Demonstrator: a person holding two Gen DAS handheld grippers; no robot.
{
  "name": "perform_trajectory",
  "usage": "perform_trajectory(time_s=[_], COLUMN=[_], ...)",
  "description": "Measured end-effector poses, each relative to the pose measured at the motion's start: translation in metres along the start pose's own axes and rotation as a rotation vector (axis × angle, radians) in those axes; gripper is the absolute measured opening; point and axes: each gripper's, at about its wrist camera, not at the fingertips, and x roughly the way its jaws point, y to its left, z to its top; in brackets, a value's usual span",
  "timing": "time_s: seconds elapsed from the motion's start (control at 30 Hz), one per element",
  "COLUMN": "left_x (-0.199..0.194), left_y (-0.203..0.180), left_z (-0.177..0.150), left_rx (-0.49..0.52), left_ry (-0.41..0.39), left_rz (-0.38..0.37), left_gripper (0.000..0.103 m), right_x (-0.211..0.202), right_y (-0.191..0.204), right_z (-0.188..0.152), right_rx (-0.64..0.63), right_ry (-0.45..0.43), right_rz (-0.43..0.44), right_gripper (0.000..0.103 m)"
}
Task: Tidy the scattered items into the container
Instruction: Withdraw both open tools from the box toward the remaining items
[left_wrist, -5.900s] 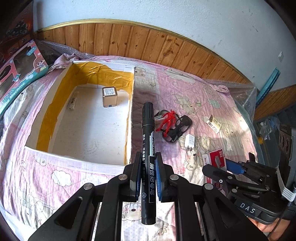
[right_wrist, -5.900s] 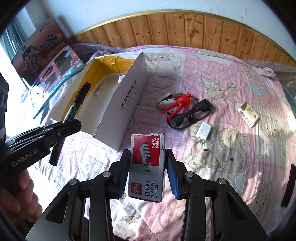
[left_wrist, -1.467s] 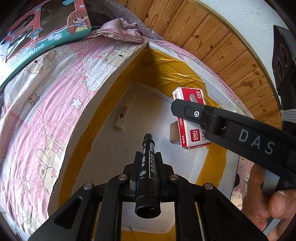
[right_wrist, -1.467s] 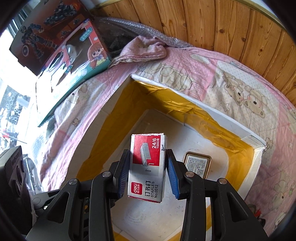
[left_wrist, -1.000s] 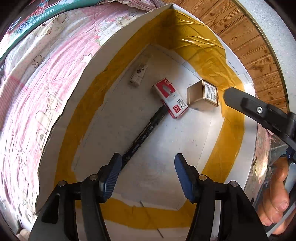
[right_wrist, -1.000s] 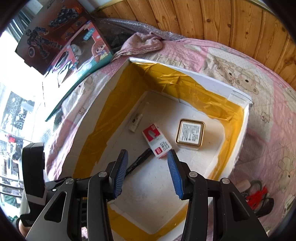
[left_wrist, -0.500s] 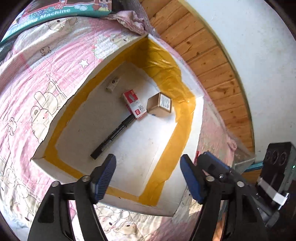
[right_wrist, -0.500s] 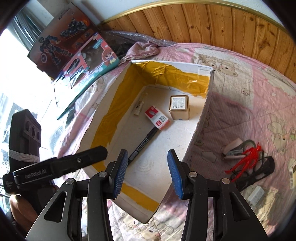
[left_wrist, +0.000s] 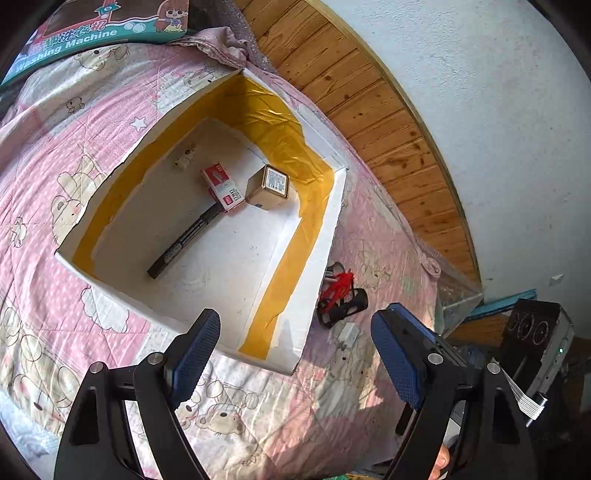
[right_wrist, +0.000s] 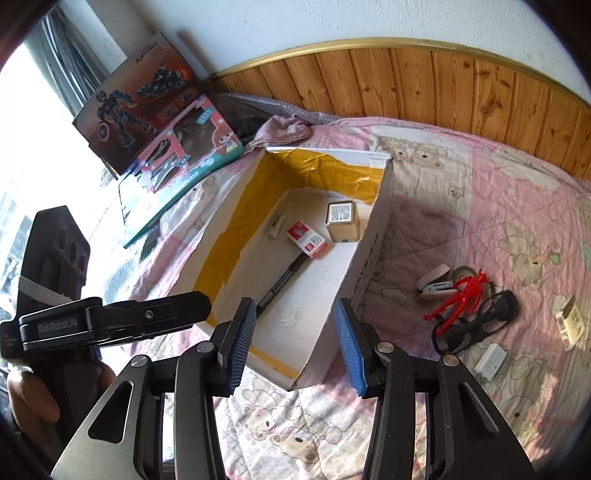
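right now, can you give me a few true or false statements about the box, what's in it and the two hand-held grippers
1. The black marker lies on the floor of the box. True.
2. The right hand-held gripper is shut on the staples box. False: it is open and empty, and the staples box lies inside the box next to the small gold tin.
3. The red toy figure is inside the box. False: it lies on the pink quilt outside, on the black glasses.
4. The left hand-held gripper is open and holds nothing. True.
5. The box is empty. False: it holds the marker, the staples box, the tin and a small white item.
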Motion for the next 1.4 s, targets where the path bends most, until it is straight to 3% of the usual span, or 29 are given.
perform_trajectory(time_s=[0.1, 0.23, 0.4, 0.53, 0.67, 0.8, 0.97, 1.13, 1.4], left_x=[0.011, 0.018, 0.025, 0.036, 0.044, 0.059, 0.073, 0.076, 0.084], left_y=[0.006, 0.002, -0.013, -0.028, -0.057, -0.092, -0.121, -0.139, -0.15], left_z=[-0.006, -0.021, -0.034, -0.044, -0.056, -0.069, -0.096, -0.121, -0.146], left_rx=[-0.012, 0.04, 0.088, 0.169, 0.312, 0.456, 0.567, 0.631, 0.679], left_ry=[0.065, 0.106, 0.102, 0.113, 0.094, 0.074, 0.053, 0.063, 0.167], left_rz=[0.075, 0.076, 0.094, 0.16, 0.214, 0.247, 0.259, 0.254, 0.34], left_gripper=[0.083, 0.075, 0.078, 0.079, 0.079, 0.079, 0.079, 0.079, 0.08], right_x=[-0.007, -0.012, -0.024, -0.036, -0.046, -0.055, -0.066, -0.073, -0.089], right_y=[0.004, -0.002, -0.031, -0.062, -0.092, -0.111, -0.12, -0.128, -0.149], right_z=[-0.012, -0.031, -0.055, -0.074, -0.092, -0.107, -0.118, -0.126, -0.137], right_rx=[-0.025, -0.017, 0.059, 0.144, 0.23, 0.295, 0.331, 0.355, 0.405], right_ry=[-0.007, -0.006, -0.012, -0.015, -0.019, -0.027, -0.045, -0.053, -0.078], right_rz=[-0.019, -0.047, -0.086, -0.127, -0.166, -0.203, -0.237, -0.268, -0.328], right_gripper=[0.047, 0.047, 0.047, 0.047, 0.047, 0.047, 0.047, 0.047, 0.047])
